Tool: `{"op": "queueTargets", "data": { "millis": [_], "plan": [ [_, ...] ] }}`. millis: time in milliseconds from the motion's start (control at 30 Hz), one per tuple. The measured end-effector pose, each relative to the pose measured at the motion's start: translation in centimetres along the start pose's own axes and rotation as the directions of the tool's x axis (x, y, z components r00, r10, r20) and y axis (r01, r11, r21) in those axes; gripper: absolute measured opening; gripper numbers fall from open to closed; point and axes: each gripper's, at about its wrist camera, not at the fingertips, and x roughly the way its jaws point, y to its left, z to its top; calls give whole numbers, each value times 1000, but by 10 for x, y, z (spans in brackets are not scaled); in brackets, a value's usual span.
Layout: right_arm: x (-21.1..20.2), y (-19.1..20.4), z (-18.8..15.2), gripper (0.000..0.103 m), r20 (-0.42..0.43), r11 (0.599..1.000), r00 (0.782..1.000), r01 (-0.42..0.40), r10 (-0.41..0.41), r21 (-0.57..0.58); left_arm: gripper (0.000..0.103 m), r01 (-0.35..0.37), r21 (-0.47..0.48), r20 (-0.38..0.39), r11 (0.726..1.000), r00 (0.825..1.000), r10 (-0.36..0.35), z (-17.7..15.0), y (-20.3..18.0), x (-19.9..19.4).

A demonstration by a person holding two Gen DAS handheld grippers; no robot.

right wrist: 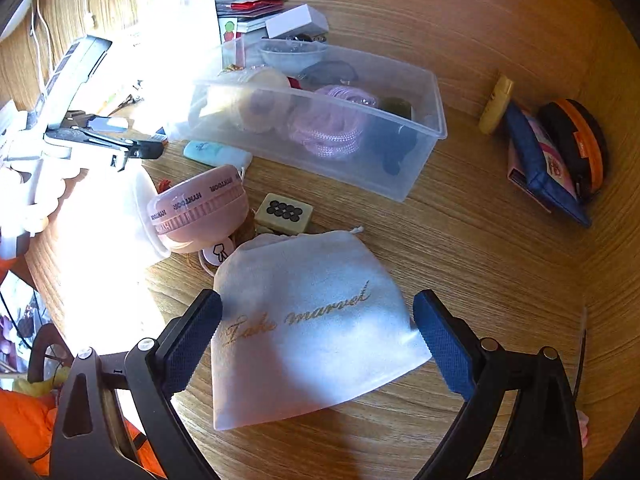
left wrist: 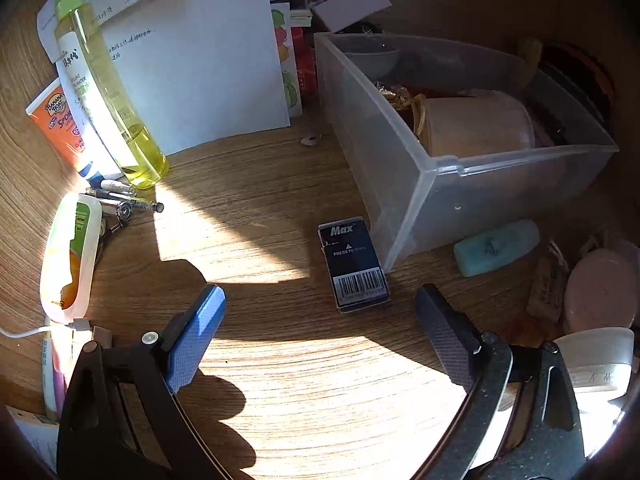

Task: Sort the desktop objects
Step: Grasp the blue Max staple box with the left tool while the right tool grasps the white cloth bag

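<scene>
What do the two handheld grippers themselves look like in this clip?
Both match: the left gripper and right gripper each have black angular linkage arms with silver pivot screws, ending in flat blue jaws with a fine cross-hatched grip texture. No cables, sleeves or markings show.

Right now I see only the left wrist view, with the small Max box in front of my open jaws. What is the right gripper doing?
Observer: The right gripper is open, with its jaws on either side of a white cloth pouch with gold script.
Operator: In the clear bin, what lies past the beige cup? It is dark for me.
Observer: A coil of pink cord lies near the middle of the clear bin.
Operator: Is anything loose beyond that pouch?
Observer: Yes, a cream tile with black dots lies beside the pink round case.
</scene>
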Motion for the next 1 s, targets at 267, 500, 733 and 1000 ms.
{"op": "queueTargets", "data": {
  "millis": [267,500,733,1000],
  "plan": [
    [13,-1,1,100,-42,998,997,-61,61,4,97,1,-2,8,1000,1000,-1,4,6,8],
    [21,-1,-3,95,-54,995,993,-103,103,4,89,62,-4,10,998,998,-62,0,12,8],
    [15,2,-6,79,-46,992,991,-124,122,-30,73,87,70,5,994,996,-87,-6,7,1],
    [14,1,-5,71,-42,992,992,-123,122,-32,64,53,69,-5,996,999,-53,-9,17,-1]
  ]
}}
